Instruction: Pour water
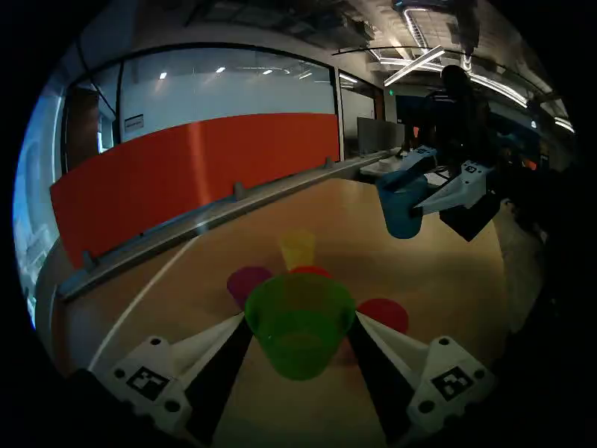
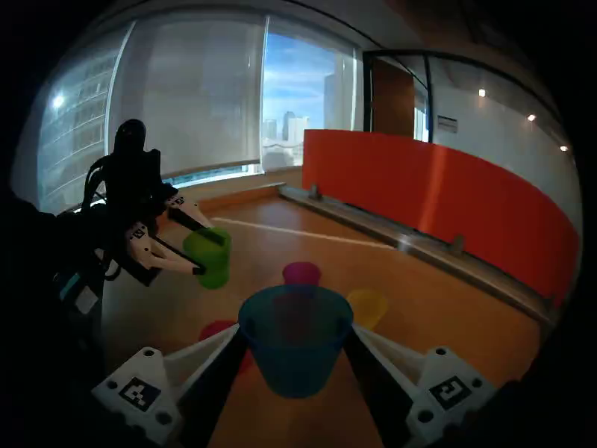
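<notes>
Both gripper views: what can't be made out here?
Water in green cup: left gripper view, tinted wall and dim light hide any level.
Water in blue cup: right gripper view, same.
One red cup: left gripper view, mostly behind the green cup's rim.

Wooden table; orange partition behind; city window.

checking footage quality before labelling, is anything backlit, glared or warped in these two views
Right gripper view: the bright window backlights the left hand-held gripper, leaving much of it a dark silhouette; the blue cup reads clear. Left gripper view: dimmer overall, ceiling strip lights flare, the fisheye bows the orange panel, the green cup is sharp.
</notes>
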Tool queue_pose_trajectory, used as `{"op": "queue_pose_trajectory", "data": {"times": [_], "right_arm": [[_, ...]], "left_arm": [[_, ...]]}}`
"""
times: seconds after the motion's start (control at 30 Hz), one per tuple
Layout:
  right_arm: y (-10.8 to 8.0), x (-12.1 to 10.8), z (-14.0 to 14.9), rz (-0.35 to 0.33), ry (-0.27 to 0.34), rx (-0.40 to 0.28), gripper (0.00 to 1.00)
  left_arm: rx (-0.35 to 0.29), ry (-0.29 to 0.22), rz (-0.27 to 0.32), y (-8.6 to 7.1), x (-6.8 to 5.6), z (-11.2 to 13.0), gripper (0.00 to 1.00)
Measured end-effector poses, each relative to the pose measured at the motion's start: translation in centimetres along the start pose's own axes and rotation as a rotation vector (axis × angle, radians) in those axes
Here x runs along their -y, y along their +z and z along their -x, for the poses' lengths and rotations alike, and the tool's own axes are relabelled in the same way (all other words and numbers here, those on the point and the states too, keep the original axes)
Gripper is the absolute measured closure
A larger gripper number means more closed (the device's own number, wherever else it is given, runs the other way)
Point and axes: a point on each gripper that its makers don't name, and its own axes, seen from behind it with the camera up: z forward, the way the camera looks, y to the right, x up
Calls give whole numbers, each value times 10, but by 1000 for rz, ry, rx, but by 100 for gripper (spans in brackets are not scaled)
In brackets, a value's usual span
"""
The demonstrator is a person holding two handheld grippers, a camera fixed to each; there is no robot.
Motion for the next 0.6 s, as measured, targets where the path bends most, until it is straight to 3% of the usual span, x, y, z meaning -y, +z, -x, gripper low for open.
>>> {"op": "queue_pose_trajectory", "data": {"times": [0.6], "right_arm": [[28, -6, 52, -14, 14, 99, 11]], "left_arm": [[177, -22, 70, 32, -6, 64, 14]]}}
